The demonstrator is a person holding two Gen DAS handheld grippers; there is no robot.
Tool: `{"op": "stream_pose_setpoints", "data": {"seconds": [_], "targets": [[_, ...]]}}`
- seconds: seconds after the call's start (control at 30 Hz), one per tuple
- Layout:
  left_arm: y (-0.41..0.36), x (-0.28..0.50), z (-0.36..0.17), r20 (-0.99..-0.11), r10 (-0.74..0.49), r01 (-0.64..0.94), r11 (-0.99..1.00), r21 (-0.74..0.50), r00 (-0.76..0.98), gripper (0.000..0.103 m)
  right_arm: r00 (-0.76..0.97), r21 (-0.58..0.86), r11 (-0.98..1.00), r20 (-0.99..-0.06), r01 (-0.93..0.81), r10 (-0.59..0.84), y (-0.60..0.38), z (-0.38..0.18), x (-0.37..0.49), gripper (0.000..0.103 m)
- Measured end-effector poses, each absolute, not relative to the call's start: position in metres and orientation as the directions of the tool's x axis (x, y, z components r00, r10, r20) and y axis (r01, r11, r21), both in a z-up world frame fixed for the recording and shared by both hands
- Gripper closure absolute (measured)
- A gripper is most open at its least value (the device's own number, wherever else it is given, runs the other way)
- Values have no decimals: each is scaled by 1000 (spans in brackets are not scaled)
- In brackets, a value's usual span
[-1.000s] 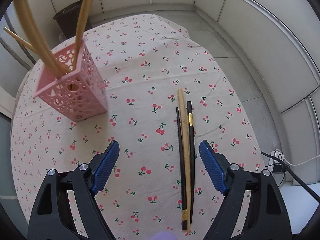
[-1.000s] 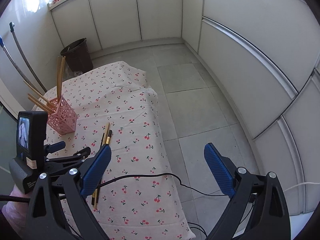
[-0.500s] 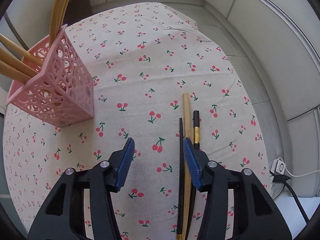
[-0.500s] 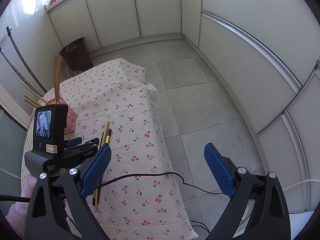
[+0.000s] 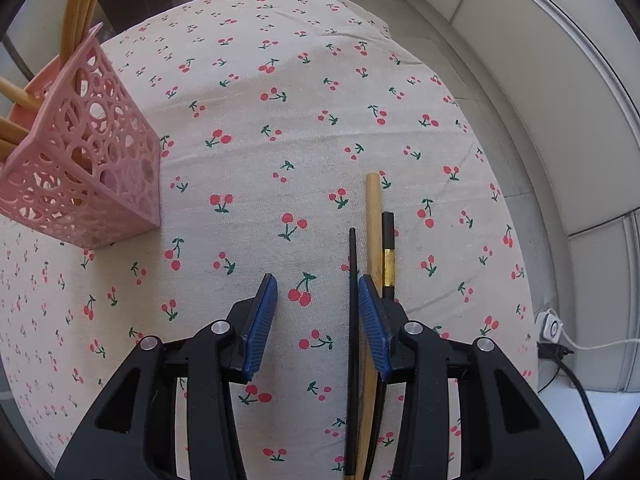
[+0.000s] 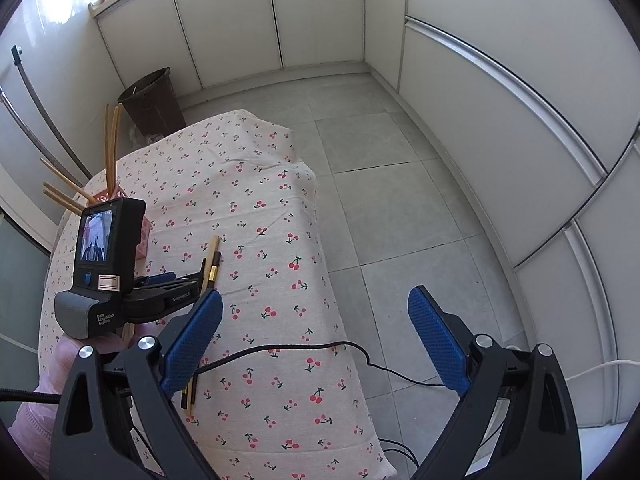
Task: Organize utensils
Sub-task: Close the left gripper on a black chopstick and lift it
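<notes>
Left gripper (image 5: 318, 308) jaws just closing, still apart, thin black chopstick (image 5: 352, 280) between them at 3 o'clock pad; right gripper (image 6: 316, 340) jaws wide apart, empty.

Three chopsticks are lying side by side on the tablecloth at lower right: one thin black chopstick (image 5: 352, 300), one wooden chopstick (image 5: 373, 224) and one black gold-banded chopstick (image 5: 388, 252). One pink holder (image 5: 84, 172) is standing at upper left, holding about five wooden chopsticks (image 6: 111, 142).
</notes>
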State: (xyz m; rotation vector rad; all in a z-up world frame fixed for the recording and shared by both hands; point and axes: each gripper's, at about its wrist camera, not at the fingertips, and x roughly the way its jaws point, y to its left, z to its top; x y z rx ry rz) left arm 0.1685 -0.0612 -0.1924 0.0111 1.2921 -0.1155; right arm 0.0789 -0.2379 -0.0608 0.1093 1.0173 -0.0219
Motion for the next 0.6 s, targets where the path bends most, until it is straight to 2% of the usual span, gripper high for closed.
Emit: {"op": "stream_pose_setpoints", "data": {"seconds": [0.1,0.17,0.27,0.47,0.6], "targets": [[-77,163,-195,-954,-29,151,988,17,298,69,523,76,995,-852,69,29,-237,-62,80,12],[-86,160,-195,-951,-36,187,982,23,308,83,520,80,994,-854,73,31,-238,-64,80,12],[-89,159,-196,-946,-45,200,980,21,320,97,507,111,990,-860,86,52,-240,-69,84,12],[-66,147,-195,-944,-38,154,988,14,328,99,459,252,962,-870,102,179,-232,-91,106,12],[-42,127,-188,-944,-20,137,990,27,329,99,462,210,975,-873,72,155,-200,-108,130,12]]}}
